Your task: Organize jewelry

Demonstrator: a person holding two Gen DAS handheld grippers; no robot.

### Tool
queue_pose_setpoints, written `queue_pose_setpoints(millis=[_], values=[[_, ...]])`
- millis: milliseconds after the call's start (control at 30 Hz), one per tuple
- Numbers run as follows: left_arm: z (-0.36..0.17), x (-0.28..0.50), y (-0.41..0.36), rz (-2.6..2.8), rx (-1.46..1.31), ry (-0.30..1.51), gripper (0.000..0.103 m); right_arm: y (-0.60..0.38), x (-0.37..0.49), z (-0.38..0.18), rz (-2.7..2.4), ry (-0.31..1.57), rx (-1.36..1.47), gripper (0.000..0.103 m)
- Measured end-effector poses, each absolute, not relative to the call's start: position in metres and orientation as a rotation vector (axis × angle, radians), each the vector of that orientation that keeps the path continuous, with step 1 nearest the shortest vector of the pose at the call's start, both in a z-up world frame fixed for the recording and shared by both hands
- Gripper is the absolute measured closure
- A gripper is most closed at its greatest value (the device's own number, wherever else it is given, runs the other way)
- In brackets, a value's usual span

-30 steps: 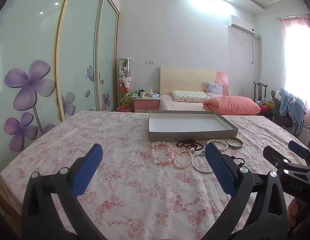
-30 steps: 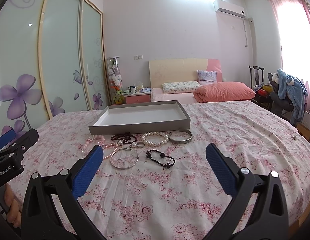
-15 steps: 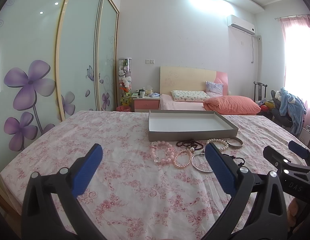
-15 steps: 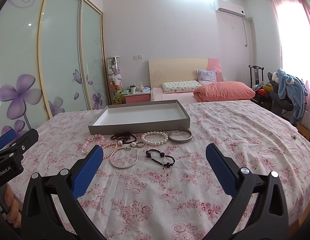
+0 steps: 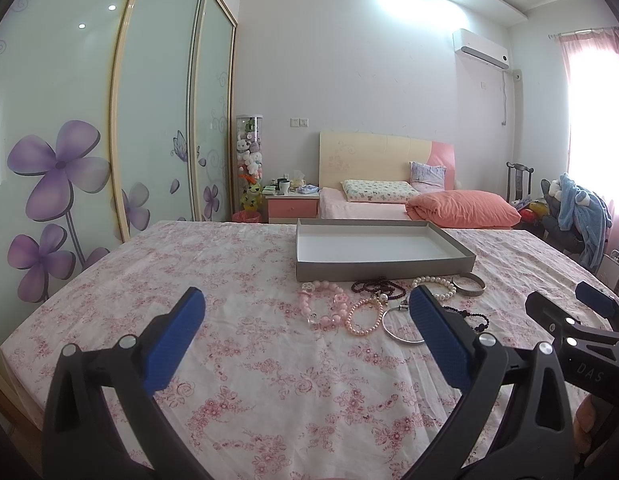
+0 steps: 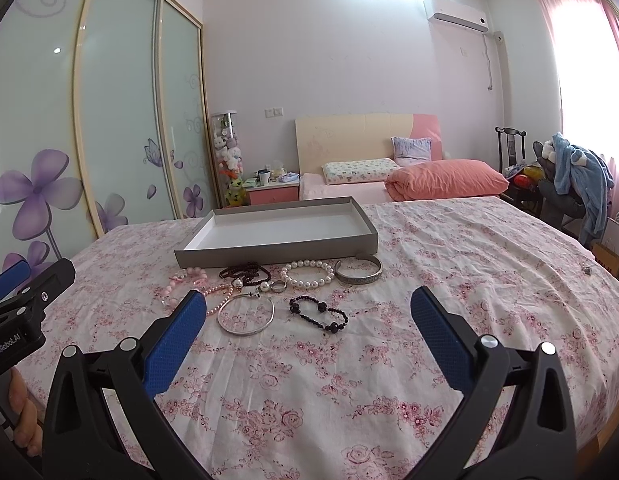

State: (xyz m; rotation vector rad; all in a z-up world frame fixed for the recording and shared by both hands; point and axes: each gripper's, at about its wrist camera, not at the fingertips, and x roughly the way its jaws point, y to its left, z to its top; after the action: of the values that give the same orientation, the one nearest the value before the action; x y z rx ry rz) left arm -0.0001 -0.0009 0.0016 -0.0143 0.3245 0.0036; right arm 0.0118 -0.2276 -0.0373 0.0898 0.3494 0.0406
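Observation:
An empty grey tray [image 5: 383, 270] [image 6: 277, 249] sits on the floral cloth. In front of it lie several bracelets: pink bead bracelet [image 5: 323, 308], dark bead strand [image 6: 245, 272], white pearl bracelet [image 6: 307, 275], silver cuff [image 6: 358, 270], thin silver bangle [image 6: 246, 314], black bead bracelet [image 6: 319, 314], small pink pearl bracelet [image 5: 364, 317]. My left gripper [image 5: 307, 334] is open and empty, short of the jewelry. My right gripper [image 6: 307, 334] is open and empty, just short of the bangle and black bracelet.
The table [image 6: 469, 280] is covered by a pink floral cloth. A small metal piece [image 6: 586, 269] lies at its right edge. Sliding wardrobe doors [image 5: 109, 140] stand left; a bed [image 6: 389, 180] and a chair with clothes [image 6: 577, 188] are behind.

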Motion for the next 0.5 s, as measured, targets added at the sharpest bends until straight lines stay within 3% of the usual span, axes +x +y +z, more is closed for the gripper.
queue_pose_setpoints(millis=[500], values=[[-0.012,0.000,-0.003,0.006,-0.013,0.338,0.004,-0.231,0.012,-0.042,0.043,0.364,0.095,0.002]])
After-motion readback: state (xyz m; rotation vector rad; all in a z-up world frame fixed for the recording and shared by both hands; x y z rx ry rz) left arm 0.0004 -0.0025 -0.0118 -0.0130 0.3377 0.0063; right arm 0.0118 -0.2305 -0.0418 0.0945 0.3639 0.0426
